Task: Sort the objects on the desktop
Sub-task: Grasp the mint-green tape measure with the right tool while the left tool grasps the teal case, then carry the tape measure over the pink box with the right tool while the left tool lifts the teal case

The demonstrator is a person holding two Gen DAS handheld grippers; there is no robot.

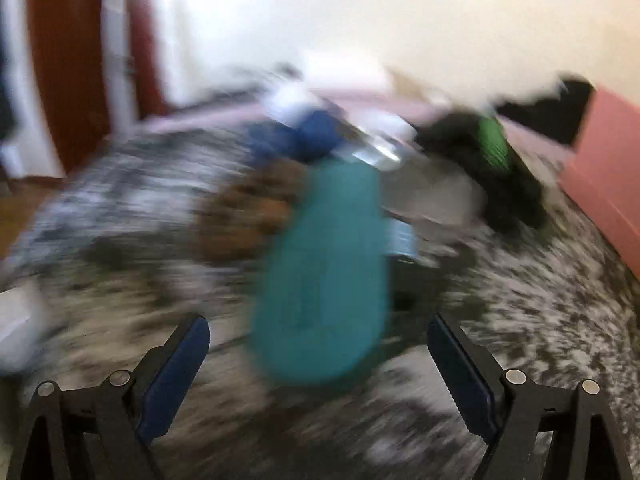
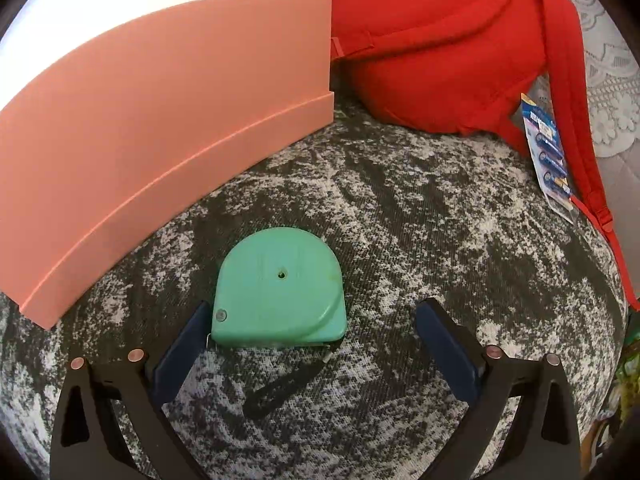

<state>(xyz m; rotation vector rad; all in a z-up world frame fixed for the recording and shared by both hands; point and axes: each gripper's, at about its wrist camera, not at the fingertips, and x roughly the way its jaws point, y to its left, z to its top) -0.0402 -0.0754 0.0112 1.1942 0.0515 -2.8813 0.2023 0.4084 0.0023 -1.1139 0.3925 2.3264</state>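
A grey-and-white mottled cloth [image 2: 400,208] covers the surface that carries everything; whether a table lies under it cannot be told. In the right wrist view a red backpack [image 2: 440,48] fills the far right, its top cut off by the frame, and a salmon-pink box [image 2: 152,120] stands at the far left, its left end running out of view. A carded pack of batteries [image 2: 548,156] leans against the backpack's strap at the right. Near the middle lies a mint-green tape measure [image 2: 280,292], flat on the cloth, with a dark loop strap [image 2: 276,394] on the near side of it. The right tongs [image 2: 312,332] point steeply down at it, jaws spread wide; the left pad is just beside the tape measure's left corner, though contact cannot be judged, and the right pad stands well apart. The left wrist view is badly smeared. A teal oblong thing [image 1: 324,280] lies on the cloth just beyond the left tongs [image 1: 318,344], which tilt downward with jaws wide open and nothing between them. Beyond it sit a brown mass [image 1: 248,216], something dark blue [image 1: 296,136], a black thing with a green patch [image 1: 492,152] and the pink box [image 1: 608,168] at the right edge; none can be identified through the blur.
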